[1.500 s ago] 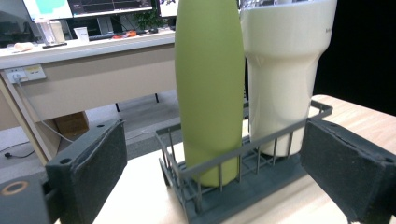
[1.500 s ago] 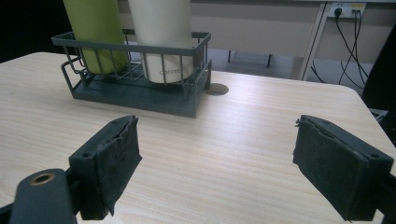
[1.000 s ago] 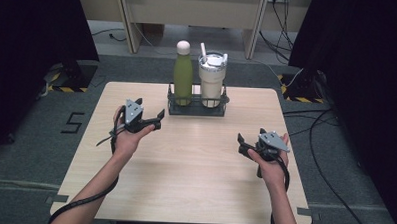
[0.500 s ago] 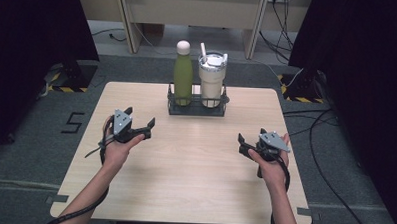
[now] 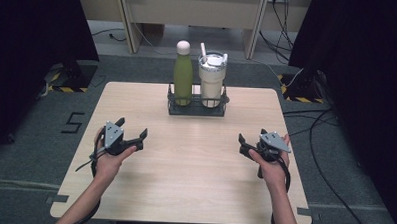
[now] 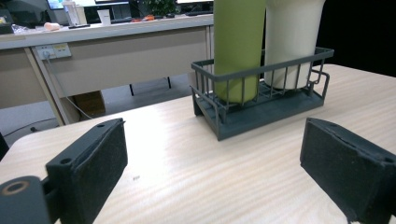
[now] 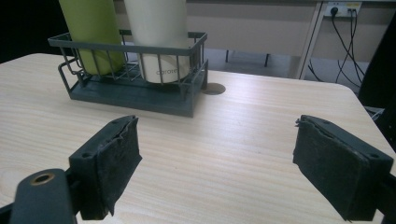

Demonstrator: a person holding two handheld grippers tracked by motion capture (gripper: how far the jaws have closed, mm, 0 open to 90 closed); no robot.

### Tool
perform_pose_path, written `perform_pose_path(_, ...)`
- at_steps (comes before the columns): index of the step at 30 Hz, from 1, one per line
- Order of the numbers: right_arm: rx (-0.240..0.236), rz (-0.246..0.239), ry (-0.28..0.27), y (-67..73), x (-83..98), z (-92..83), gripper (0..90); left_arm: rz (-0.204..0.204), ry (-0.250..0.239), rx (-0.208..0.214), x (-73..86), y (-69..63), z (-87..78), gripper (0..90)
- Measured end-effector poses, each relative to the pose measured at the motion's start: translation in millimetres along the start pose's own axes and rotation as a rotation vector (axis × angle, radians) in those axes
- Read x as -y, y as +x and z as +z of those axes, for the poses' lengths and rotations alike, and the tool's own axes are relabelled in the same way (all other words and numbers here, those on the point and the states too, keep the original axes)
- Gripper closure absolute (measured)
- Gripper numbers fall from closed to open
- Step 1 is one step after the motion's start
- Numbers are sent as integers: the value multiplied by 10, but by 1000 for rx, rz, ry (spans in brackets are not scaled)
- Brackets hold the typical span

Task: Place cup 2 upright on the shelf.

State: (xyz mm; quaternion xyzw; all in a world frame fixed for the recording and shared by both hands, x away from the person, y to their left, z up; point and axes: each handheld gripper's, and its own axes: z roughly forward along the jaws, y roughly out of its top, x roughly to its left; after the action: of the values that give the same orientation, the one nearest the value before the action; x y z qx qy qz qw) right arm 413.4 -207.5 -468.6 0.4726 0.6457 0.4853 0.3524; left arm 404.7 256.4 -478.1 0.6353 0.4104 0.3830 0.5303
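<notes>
A dark wire basket [image 5: 196,108] stands at the table's far middle. It holds a green bottle [image 5: 183,71] with a pale cap and a white tumbler [image 5: 211,77] with a lid and straw. My left gripper [image 5: 141,139] rests low over the left part of the table, open, with nothing between its pads. My right gripper [image 5: 242,143] sits over the right part, also open and empty. In the left gripper view the basket [image 6: 261,116], bottle [image 6: 236,46] and tumbler [image 6: 292,42] lie ahead. In the right gripper view the basket [image 7: 135,95] stands ahead to the left.
The light wooden table [image 5: 194,182] has bare wood between the two hands and the basket. A round hole [image 7: 214,88] is in the tabletop beside the basket. Desks, cables and dark curtains surround the table.
My left hand has drawn back from beside the basket toward the person, leftward and lower. The right hand has kept still.
</notes>
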Motion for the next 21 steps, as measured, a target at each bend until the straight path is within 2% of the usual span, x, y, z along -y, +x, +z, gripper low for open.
perform_pose_path(10, 2, -2, 4, 2, 12, 2, 146, -3, 39, -12, 204, 60, -130, 68)
perform_pose_path(21, -2, -3, 10, 17, 32, 12, 146, -9, 61, -14, 352, 58, -180, 69)
